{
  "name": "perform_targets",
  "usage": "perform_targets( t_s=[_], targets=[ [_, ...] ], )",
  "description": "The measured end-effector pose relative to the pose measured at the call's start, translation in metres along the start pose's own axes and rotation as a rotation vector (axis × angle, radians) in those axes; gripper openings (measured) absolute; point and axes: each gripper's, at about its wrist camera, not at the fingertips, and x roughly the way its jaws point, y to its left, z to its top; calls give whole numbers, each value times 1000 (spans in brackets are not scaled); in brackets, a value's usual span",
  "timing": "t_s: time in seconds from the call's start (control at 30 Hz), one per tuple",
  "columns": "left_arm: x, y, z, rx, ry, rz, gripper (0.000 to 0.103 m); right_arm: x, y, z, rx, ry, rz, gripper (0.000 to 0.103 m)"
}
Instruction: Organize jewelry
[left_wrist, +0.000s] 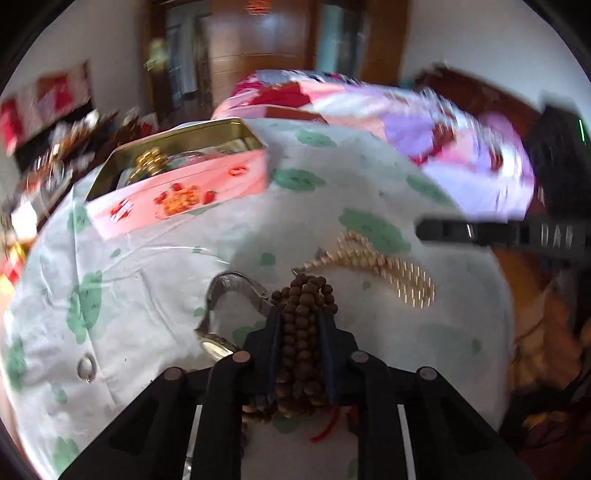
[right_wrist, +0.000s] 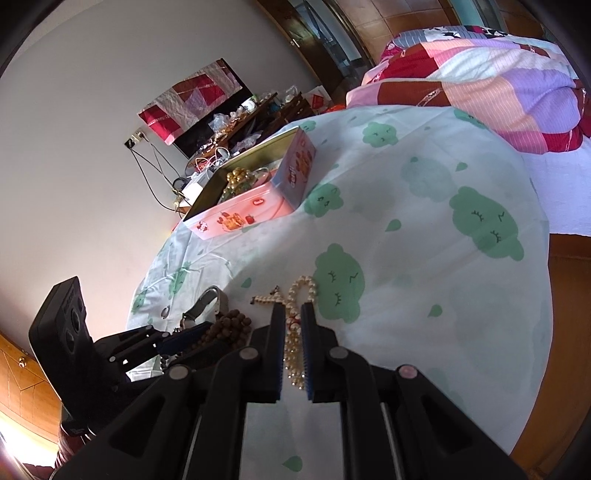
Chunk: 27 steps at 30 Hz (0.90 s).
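White cloth (right_wrist: 406, 229) printed with green cloud shapes covers the work surface, and the pink tin (right_wrist: 255, 206) stands open on it as the landmark for everything else. Beyond the tin, a cluttered dark shelf lines the wall; to its right, a patchwork quilt (right_wrist: 480, 85) borders the cloth's far edge. A broad stretch of bare cloth lies between the tin and the jewelry nearer the cameras, with more open cloth to the right.

Nearer than the tin, the left gripper (left_wrist: 301, 321) is clamped on the bundle of brown wooden beads (left_wrist: 303, 332), its pads pressing both sides. A metal watch (left_wrist: 229, 295) lies just left of the beads, partly hidden behind the gripper. A small ring (left_wrist: 86, 367) sits on the cloth, nearer than the tin.

Right of the beads, the right gripper (right_wrist: 293, 325) pinches the pearl necklace (right_wrist: 295, 332), whose loop lies on the cloth toward the tin. Gold beads (right_wrist: 238, 177) show inside the tin; its other contents are hard to make out. Much of the left wrist view is blurred.
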Motion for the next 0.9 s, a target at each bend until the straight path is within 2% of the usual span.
perform_targets(
  t_s=[0.07,0.3,0.5,0.53,0.6,0.63,0.67,0.77,0.9],
  targets=[
    [-15,15,3,-72,-53,-58,17,-3,0,0,0,-12,0,12],
    [-68,36,9,-165,-236,-99,14,0,-1,0,1,-10,-3,12],
    [-79,46,13,-210,-279,-83,14,5,6,-3,-26,12,-6,12],
    [-80,46,13,-217,-281,-84,14,5,8,-2,-37,13,-10,14],
    [-79,50,13,-229,-289,-107,14,8,12,-2,-68,25,-30,31],
    [-81,51,13,-242,-299,-126,14,10,14,-2,-81,30,-40,49],
    [-83,53,13,-248,-308,-131,14,11,17,-3,-99,27,-49,58],
    [-86,56,15,-253,-316,-116,14,17,26,-4,-162,20,-87,58],
    [-82,61,14,-263,-305,-97,14,36,34,-6,-262,61,-175,58]
  ],
)
